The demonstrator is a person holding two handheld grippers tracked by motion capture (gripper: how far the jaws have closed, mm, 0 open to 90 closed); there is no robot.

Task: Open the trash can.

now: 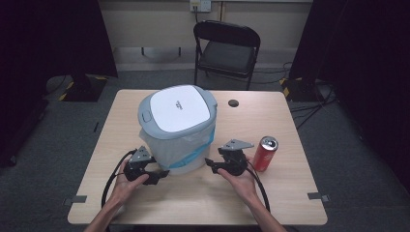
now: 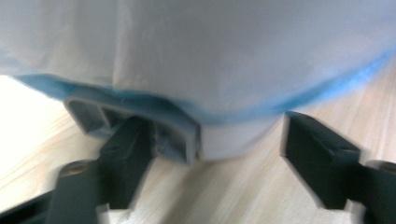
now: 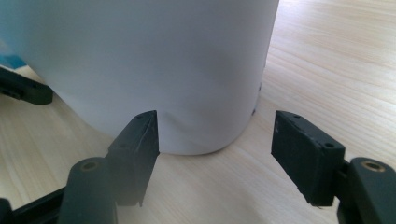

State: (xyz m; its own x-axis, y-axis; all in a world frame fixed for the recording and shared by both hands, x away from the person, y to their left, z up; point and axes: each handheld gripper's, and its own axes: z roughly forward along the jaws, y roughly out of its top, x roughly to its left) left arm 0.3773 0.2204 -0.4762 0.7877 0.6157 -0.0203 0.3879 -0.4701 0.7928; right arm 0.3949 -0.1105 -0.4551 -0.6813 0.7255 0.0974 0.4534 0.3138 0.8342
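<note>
Bin (image 1: 177, 126) stands upright near the middle of the table (image 1: 290, 193), white lid shut, a blue-edged liner bag (image 1: 196, 155) hanging down its wall. Left gripper (image 1: 155, 176) sits at the bin's near-left foot, pointed right toward the base; in the left gripper view its jaws stand apart, one by a grey moulded foot piece (image 2: 180, 133) under the liner hem, the other off to the side on bare wood, nothing clamped. Right gripper (image 1: 209, 162) faces left at the near-right foot; the right gripper view shows both jaws spread wide with the bin wall (image 3: 154, 70) ahead between them, pads not pressing. Bin therefore lies between the two grippers, its long axis vertical, each gripper just beside the base; left appears marginally closer to contact. Red can (image 1: 265, 153) stands upright just right of the right hand, apart from the bin. Judgement: a two-sided approach to the base is in hand, no hold yet taken
</note>
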